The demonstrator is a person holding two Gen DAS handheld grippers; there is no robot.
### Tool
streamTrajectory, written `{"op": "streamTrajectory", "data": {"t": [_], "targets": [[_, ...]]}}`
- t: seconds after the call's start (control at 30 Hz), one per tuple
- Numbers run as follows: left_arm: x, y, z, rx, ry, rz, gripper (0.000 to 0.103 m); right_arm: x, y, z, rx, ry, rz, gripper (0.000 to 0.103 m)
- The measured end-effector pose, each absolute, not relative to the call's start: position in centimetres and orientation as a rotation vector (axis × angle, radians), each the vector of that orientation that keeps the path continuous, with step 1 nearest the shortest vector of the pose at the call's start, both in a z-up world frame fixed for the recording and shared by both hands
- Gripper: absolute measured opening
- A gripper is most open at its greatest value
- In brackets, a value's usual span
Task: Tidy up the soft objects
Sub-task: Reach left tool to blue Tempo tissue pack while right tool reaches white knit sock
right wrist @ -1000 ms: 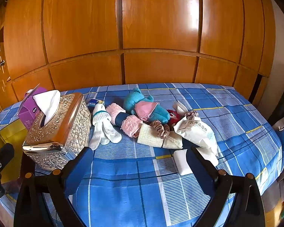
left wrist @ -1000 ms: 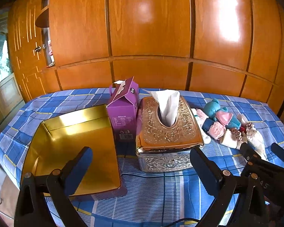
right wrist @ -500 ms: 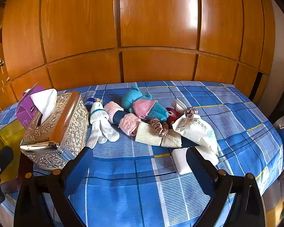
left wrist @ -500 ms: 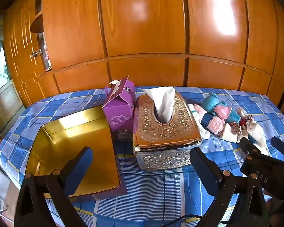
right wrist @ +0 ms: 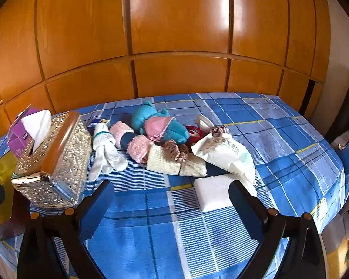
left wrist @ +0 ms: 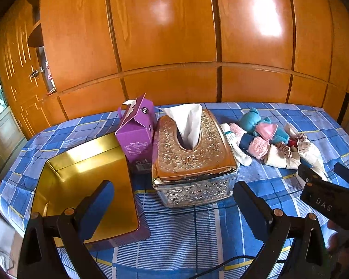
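Observation:
A heap of soft things lies on the blue checked cloth: a teal plush toy (right wrist: 160, 125) with a pink cap, white socks (right wrist: 105, 153), a pink and navy sock (right wrist: 137, 144), a cream folded cloth (right wrist: 174, 162), a brown scrunchie (right wrist: 176, 150), a white packet (right wrist: 225, 153) and a white pad (right wrist: 211, 193). The heap also shows in the left wrist view (left wrist: 263, 139). My right gripper (right wrist: 171, 205) is open and empty, just in front of the pad. My left gripper (left wrist: 174, 205) is open and empty, in front of the tissue box (left wrist: 193, 158). A gold tray (left wrist: 86, 179) lies at the left.
A purple carton (left wrist: 137, 134) stands between the tray and the ornate tissue box (right wrist: 53, 160). Wooden cupboard panels (right wrist: 179, 34) rise behind the table. The table's right edge (right wrist: 337, 200) drops off near a dark chair. The right gripper's body (left wrist: 328, 200) shows at the left view's right edge.
Both grippers have drawn back and risen slightly; the table's objects sit a little lower and farther in view. Nothing was taken hold of or moved.

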State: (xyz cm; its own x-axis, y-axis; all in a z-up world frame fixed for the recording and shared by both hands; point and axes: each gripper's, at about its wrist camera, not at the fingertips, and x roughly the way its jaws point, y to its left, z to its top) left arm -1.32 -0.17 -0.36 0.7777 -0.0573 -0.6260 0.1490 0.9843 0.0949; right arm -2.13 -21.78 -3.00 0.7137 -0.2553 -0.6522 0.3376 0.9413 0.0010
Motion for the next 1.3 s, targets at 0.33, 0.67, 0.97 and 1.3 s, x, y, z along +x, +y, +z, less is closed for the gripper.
{"op": "streamTrajectory", "data": {"t": [0.33, 0.67, 0.97, 1.3], "targets": [[-1.2, -1.1, 0.0, 0.176, 0.670, -0.178, 0.103, -2.0, -23.3, -4.0, 0.135, 0.730, -0.360, 0.100], [2.1, -2.5, 3.9, 0.242, 0.629, -0.324, 0.103, -2.3, -25.6, -5.0, 0.171, 0.765, -0.395, 0.100], [11.9, -8.7, 7.8, 0.348, 0.739, -0.464, 0.102, -2.1, -26.4, -4.8, 0.174, 0.758, -0.390, 0.100], [27.2, -15.7, -0.5, 0.517, 1.143, -0.391, 0.089, -1.6, -27.4, -6.1, 0.189, 0.803, -0.352, 0.100]]}}
